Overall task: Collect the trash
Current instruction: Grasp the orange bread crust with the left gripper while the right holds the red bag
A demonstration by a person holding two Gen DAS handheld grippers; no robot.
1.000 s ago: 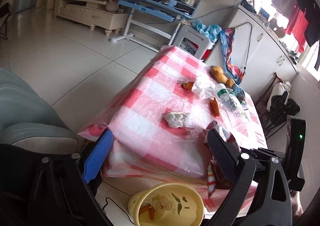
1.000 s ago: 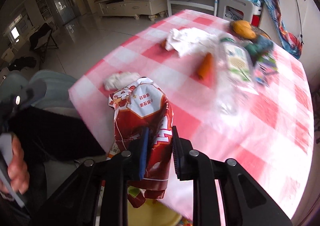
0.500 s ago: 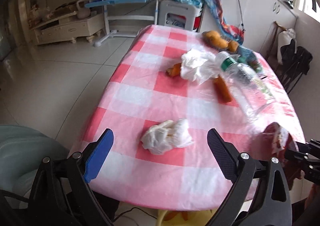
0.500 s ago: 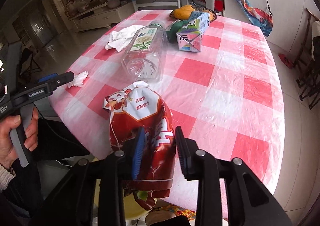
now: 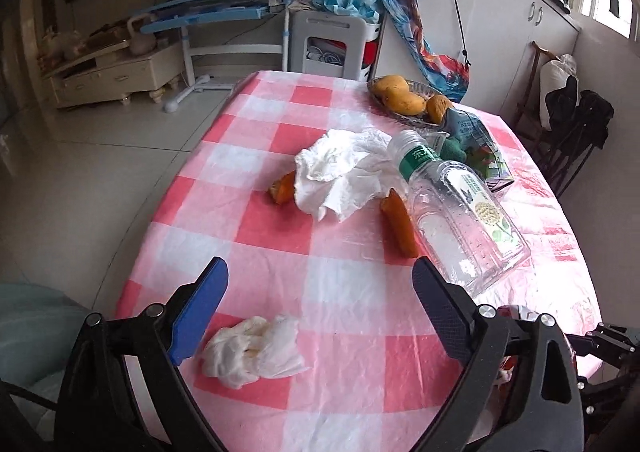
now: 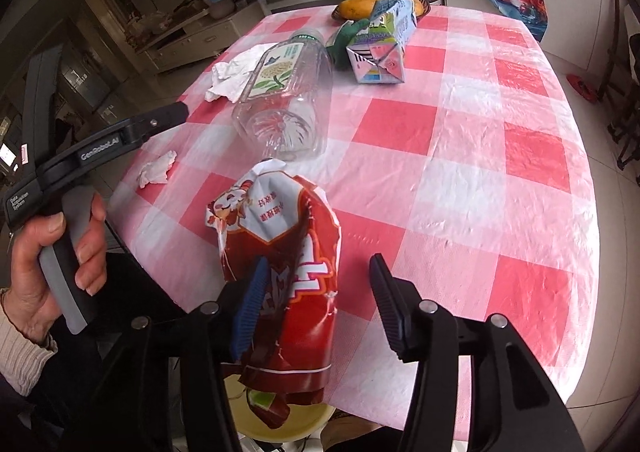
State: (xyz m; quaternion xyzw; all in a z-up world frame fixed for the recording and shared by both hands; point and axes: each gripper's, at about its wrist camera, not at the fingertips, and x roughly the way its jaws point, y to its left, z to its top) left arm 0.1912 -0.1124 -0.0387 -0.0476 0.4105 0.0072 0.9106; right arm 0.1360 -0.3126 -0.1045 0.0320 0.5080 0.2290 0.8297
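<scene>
Trash: red snack wrapper [image 6: 280, 276] hangs off bench [image 6: 460, 156] edge over yellow bin [image 6: 280, 418], btwn right tool [image 6: 316, 304] jaws, which have just been opening, far pad clear of it, so drop is underway. Left tool [image 5: 320, 312] spread wide, empty, over crumpled tissue [image 5: 252, 352]. Still left: tissue, big napkin [image 5: 340, 172], bottle [image 5: 460, 212], carton [image 6: 380, 40], peels.

The left tool [image 6: 168, 120] reads "GenRobot.AI" along its arm and "Data Acquisition System" near its grip.
</scene>
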